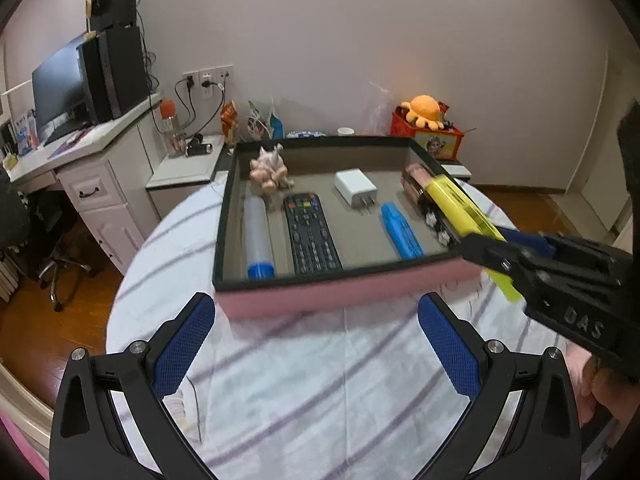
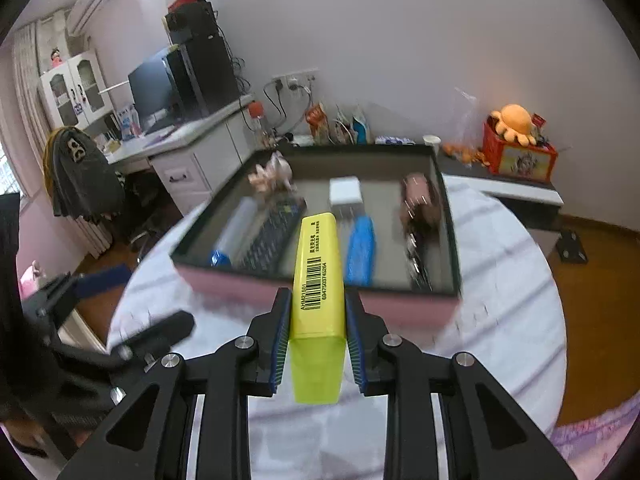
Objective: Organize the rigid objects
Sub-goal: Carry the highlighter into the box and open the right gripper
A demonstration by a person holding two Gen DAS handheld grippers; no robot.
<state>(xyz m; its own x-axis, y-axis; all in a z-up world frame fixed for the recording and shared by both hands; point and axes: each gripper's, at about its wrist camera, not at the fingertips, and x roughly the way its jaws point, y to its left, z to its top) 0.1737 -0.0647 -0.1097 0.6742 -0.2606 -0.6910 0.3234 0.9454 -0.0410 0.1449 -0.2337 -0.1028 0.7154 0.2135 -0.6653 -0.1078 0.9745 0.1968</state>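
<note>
My right gripper (image 2: pixel 318 320) is shut on a yellow highlighter (image 2: pixel 318 276) with a barcode and holds it above the table, its tip over the near wall of the pink box (image 2: pixel 400 308). In the left wrist view the highlighter (image 1: pixel 460 208) and right gripper (image 1: pixel 500 256) hang over the box's right near corner (image 1: pixel 440 280). Inside the box lie a blue-capped tube (image 1: pixel 258 232), a black remote (image 1: pixel 310 234), a white charger (image 1: pixel 356 188), a blue highlighter (image 1: pixel 400 230), a pale figurine (image 1: pixel 268 168) and a brown item (image 1: pixel 416 184). My left gripper (image 1: pixel 316 344) is open and empty, in front of the box.
The box stands on a round table with a striped cloth (image 1: pixel 320 392). A white desk (image 1: pixel 80 148) with a monitor stands at the left. A low shelf behind holds snack bags (image 1: pixel 230 120) and a red box with an orange plush (image 1: pixel 424 110).
</note>
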